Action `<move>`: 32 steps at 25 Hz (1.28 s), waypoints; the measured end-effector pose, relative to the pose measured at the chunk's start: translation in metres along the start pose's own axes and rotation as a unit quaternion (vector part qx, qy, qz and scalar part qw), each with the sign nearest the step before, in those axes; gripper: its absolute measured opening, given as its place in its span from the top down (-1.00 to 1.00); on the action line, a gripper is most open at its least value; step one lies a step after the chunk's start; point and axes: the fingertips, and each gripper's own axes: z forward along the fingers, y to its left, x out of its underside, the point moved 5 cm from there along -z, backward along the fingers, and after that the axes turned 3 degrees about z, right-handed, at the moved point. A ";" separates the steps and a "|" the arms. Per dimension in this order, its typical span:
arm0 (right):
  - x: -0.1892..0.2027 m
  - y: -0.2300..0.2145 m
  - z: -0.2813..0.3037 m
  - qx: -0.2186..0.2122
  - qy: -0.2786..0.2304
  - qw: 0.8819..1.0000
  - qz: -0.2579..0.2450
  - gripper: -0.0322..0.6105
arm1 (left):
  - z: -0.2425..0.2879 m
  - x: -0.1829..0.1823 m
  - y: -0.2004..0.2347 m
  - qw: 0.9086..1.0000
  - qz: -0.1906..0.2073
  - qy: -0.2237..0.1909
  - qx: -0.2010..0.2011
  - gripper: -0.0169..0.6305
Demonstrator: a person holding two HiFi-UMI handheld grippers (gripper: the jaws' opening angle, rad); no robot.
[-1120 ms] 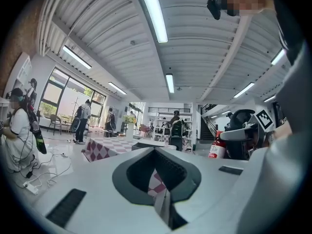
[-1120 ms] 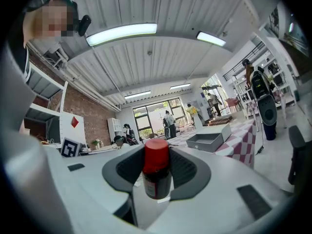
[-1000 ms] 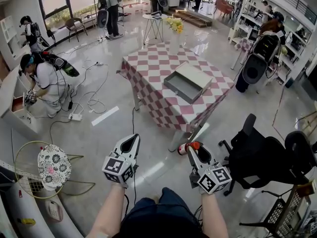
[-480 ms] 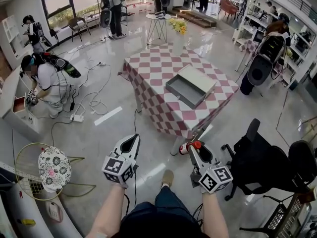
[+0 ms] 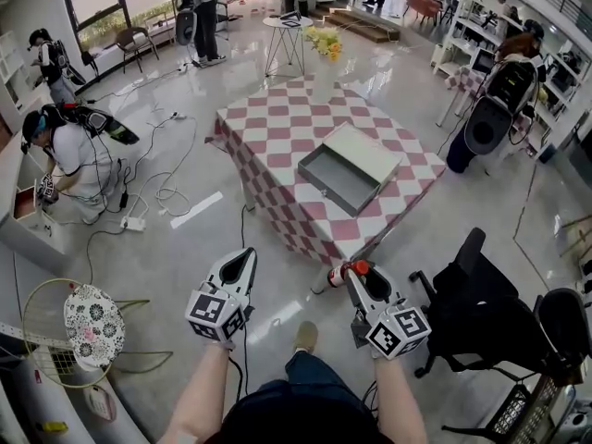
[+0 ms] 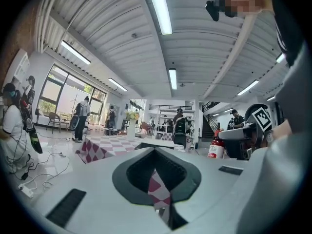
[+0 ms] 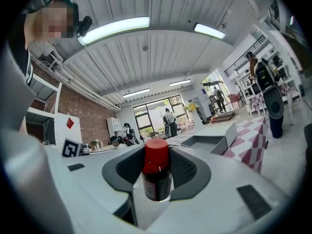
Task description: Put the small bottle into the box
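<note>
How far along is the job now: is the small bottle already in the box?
Done: the right tool is shut on the small bottle. In hand: it hangs over the floor, short of the checkered table. Left: reach the open box on that table, which looks empty, and put the bottle inside.

Both forearms reach forward from the lower edge of the head view, bare, roughly parallel: left forearm (image 5: 198, 388), right forearm (image 5: 400, 398).

Left gripper (image 5: 243, 258) points forward and slightly right, marker cube (image 5: 211, 313) at the wrist end. Jaws together at the tips, nothing between them.

Right gripper (image 5: 357, 272) points forward and slightly left, marker cube (image 5: 398, 330) facing up. Jaws closed on the small bottle (image 7: 156, 173), red cap up; it sits upright in the notch.

Grippers level with each other, well apart.
</note>
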 end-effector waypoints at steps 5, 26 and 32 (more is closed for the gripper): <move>-0.005 -0.034 0.031 0.002 0.007 1.000 0.003 0.44 | 0.048 0.004 0.012 1.000 -0.003 0.006 0.005 0.94; -0.030 -0.136 0.125 -0.016 0.022 1.000 0.016 0.44 | 0.180 0.006 0.037 1.000 -0.007 0.014 0.004 0.94; -0.033 -0.146 0.132 -0.019 0.024 0.999 0.019 0.44 | 0.188 0.006 0.037 1.000 -0.008 0.018 0.000 0.94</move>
